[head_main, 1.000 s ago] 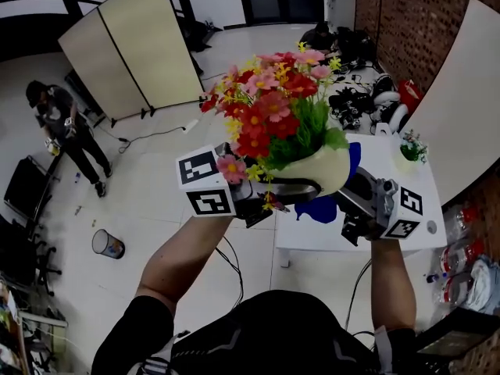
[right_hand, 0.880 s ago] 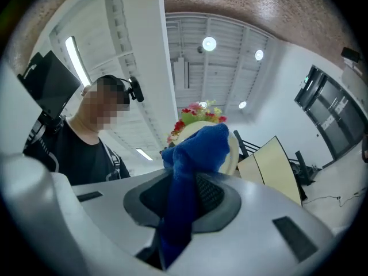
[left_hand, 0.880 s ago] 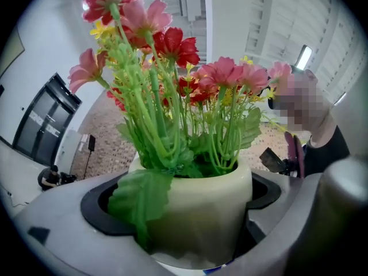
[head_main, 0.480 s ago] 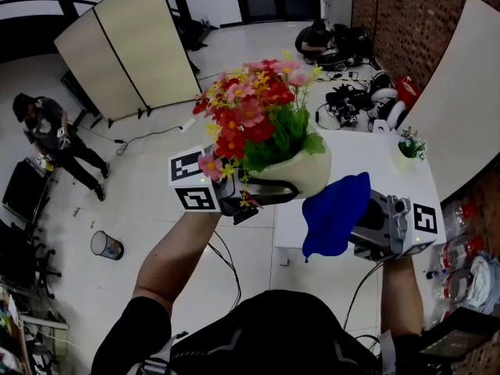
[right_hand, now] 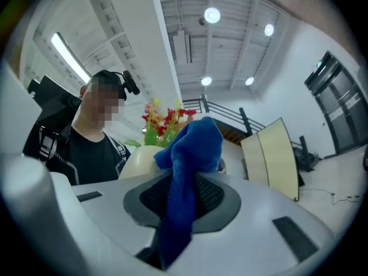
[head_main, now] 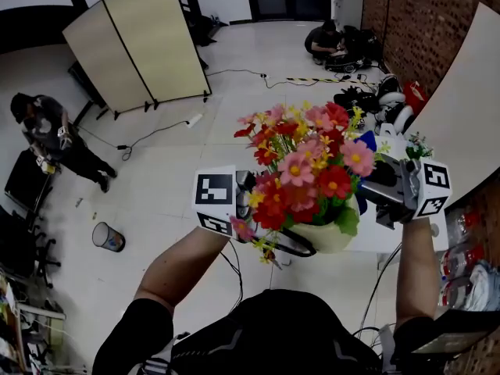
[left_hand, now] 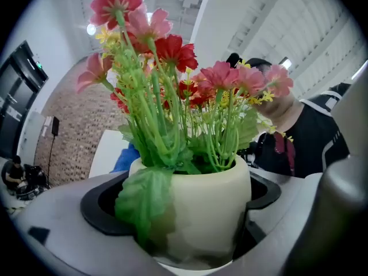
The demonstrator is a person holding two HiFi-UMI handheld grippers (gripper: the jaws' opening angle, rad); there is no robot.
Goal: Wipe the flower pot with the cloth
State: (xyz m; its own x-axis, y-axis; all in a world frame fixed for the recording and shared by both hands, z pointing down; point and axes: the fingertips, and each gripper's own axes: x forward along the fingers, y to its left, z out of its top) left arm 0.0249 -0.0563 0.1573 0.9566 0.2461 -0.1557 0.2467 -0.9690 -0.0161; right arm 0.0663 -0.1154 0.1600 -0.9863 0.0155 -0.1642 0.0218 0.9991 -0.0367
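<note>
A cream flower pot (head_main: 328,237) full of red, pink and yellow artificial flowers (head_main: 308,174) is held in the air by my left gripper (head_main: 291,244). In the left gripper view the jaws are shut on the pot (left_hand: 207,211) from both sides. My right gripper (head_main: 380,184) is at the pot's far right side, shut on a blue cloth (head_main: 367,141) that is mostly hidden behind the flowers. In the right gripper view the cloth (right_hand: 187,171) stands up between the jaws, its top next to the pot (right_hand: 141,160). I cannot tell if they touch.
A white table (head_main: 379,239) lies below and behind the pot, with a small potted plant (head_main: 418,145) on it. A folding screen (head_main: 141,41), a person (head_main: 47,135) and a bin (head_main: 107,237) are on the floor to the left. A brick wall (head_main: 422,30) is on the right.
The pot has moved right and lower in the head view. The right gripper with the cloth rose from below the pot to behind the flowers at its right side.
</note>
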